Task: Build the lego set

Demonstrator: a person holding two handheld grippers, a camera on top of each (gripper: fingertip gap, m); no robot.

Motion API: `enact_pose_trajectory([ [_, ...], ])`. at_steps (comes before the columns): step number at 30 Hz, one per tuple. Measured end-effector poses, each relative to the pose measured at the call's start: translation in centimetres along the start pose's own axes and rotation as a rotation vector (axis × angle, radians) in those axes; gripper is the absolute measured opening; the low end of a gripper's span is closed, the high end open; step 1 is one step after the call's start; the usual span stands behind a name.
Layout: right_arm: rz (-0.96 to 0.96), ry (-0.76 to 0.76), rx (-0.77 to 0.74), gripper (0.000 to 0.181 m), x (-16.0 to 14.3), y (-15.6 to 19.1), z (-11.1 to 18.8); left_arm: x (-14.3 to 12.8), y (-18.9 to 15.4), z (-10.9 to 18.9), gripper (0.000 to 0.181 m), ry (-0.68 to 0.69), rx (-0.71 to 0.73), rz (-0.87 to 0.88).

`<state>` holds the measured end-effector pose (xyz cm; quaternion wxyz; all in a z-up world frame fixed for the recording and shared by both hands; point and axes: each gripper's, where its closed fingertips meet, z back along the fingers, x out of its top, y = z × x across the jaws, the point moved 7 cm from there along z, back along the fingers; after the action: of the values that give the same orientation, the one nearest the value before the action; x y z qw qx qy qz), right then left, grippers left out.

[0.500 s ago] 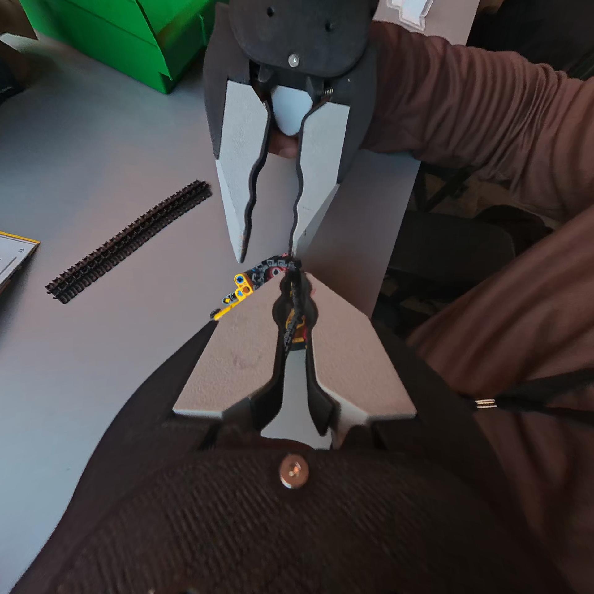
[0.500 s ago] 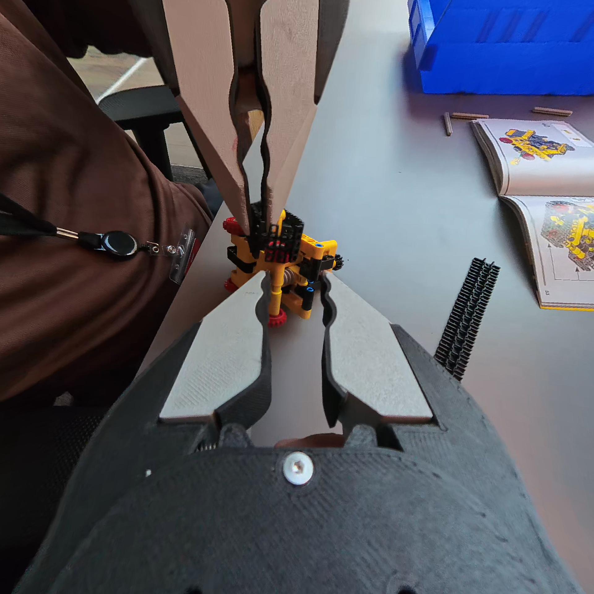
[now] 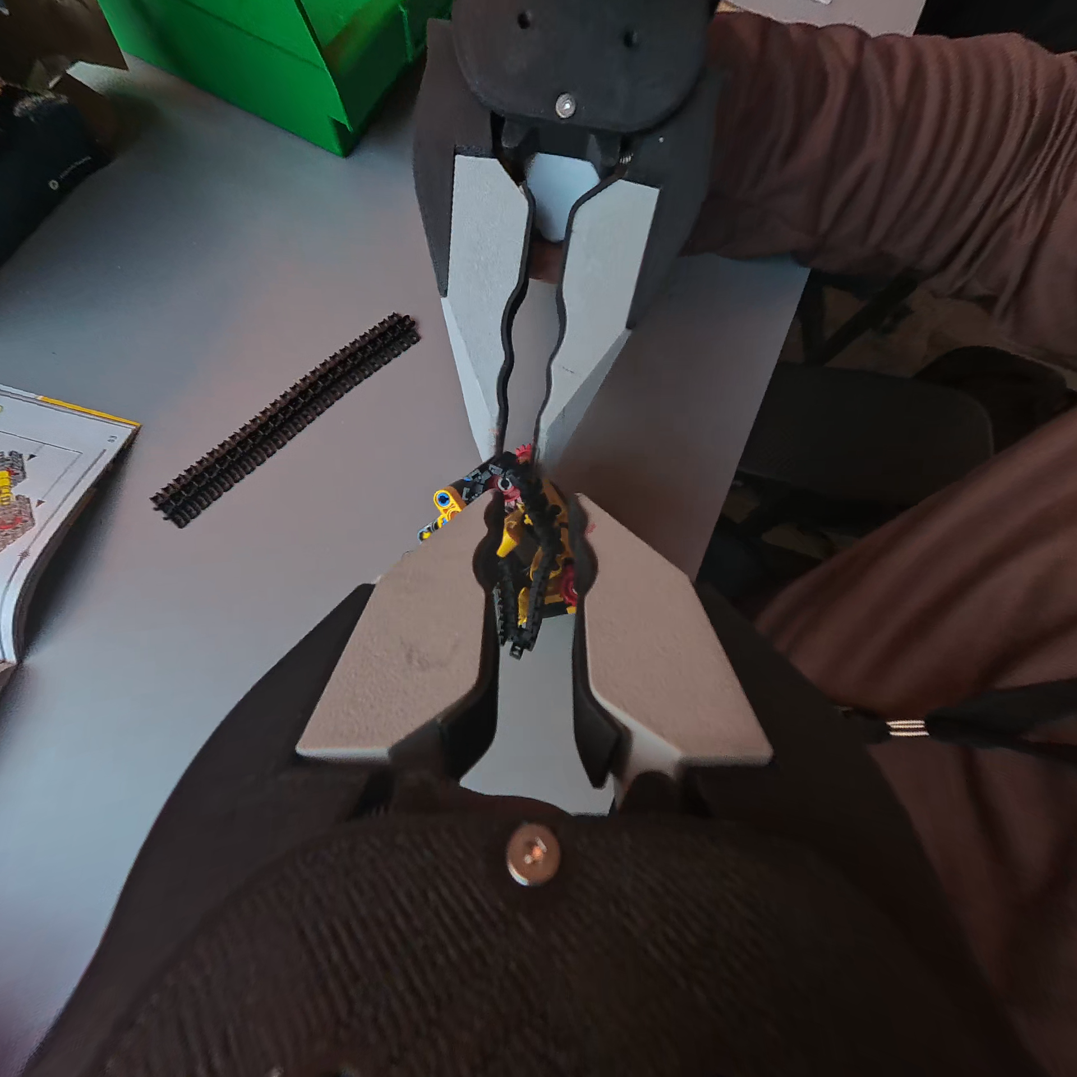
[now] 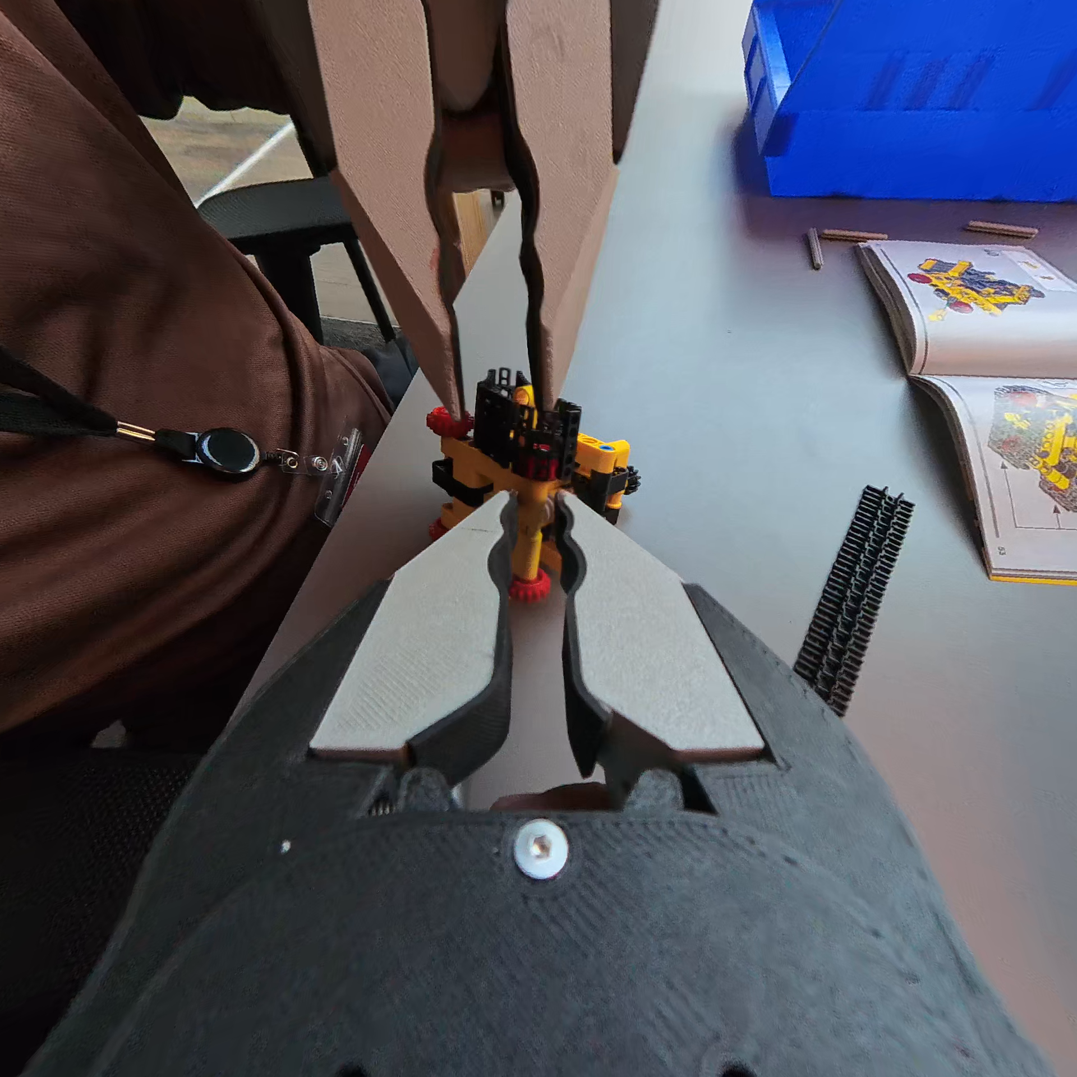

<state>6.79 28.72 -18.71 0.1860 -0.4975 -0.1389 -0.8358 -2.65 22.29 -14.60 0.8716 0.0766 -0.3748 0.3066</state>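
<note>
A flat grey table (image 4: 728, 408) carries everything; its near edge runs past the person's brown sleeve (image 3: 874, 145), with a black chair beyond. At 1 o'clock in the right wrist view stands a blue plastic bin (image 4: 921, 105), at 3 o'clock an open instruction booklet (image 4: 991, 408). A green box (image 3: 280, 64) sits at 11 o'clock in the left wrist view.

The yellow-and-black lego vehicle model (image 4: 524, 460) stands at the table's edge, its long axis running from 9 to 3 o'clock in the right wrist view (I cannot tell which end is the front). The right gripper (image 4: 533, 501) is narrowed around its yellow axle with the red gear. The left gripper (image 3: 533, 513) is narrowly open around the model's black track. A loose black track strip (image 3: 285, 419) lies well apart.
</note>
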Motion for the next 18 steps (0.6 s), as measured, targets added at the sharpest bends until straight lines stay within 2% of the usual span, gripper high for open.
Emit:
enact_pose_trajectory([
  [4, -0.020, -0.022, 0.005, 0.002, 0.1, -0.2, 0.3, 0.5, 0.4, 1.1, 0.017, -0.023, 0.035, -0.026],
  [7, -0.031, -0.011, -0.001, 0.003, -0.1, -0.4, 0.1, 0.7, 1.6, 1.4, 0.015, -0.017, 0.074, -0.036],
  [18, -0.083, -0.050, 0.012, 0.002, 0.0, -0.7, -0.4, 0.1, 2.7, 0.0, 0.000, 0.006, 0.066, -0.034],
])
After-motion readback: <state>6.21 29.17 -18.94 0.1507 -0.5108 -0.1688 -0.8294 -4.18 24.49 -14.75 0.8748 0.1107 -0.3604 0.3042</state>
